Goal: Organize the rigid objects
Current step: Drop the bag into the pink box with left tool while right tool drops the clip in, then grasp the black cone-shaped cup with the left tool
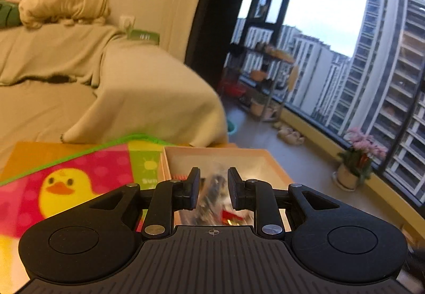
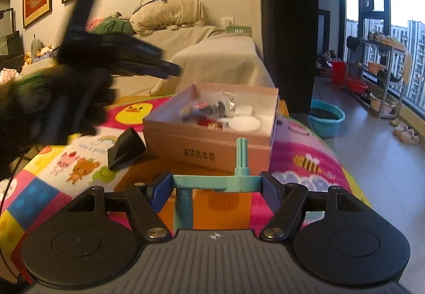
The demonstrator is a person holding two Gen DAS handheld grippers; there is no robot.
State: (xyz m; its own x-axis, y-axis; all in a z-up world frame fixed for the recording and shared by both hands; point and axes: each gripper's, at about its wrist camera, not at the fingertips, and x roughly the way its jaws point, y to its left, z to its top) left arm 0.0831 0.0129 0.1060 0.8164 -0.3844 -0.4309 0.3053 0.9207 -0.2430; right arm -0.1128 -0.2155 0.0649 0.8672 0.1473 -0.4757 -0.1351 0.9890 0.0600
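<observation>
Beige walls, a bed draped in a tan blanket [image 2: 212,54] and a tall window onto high-rise blocks [image 1: 358,54] are seen behind the work area. A multicoloured cartoon play mat [image 2: 305,155], printed with ducks, bees and bears, is spread over the surface. A pink cardboard box [image 2: 207,145], open at the top, is placed near the far edge of the mat. A clear plastic bag of dark small parts [image 2: 209,108], white round pads and a small red item are held inside the box. A black wedge-shaped plastic part [image 2: 124,150] lies on the mat just beside the left front corner of the box.

The right gripper [image 2: 215,187] is closed on a teal plastic bracket [image 2: 212,182], whose crossbar is clamped between the blue pads in front of the box. The left gripper [image 1: 213,187] is positioned above the box interior with its jaws at a narrow gap; whether the blurred bag behind them is pinched cannot be told. In the right wrist view it appears only as a dark blur at the left.
</observation>
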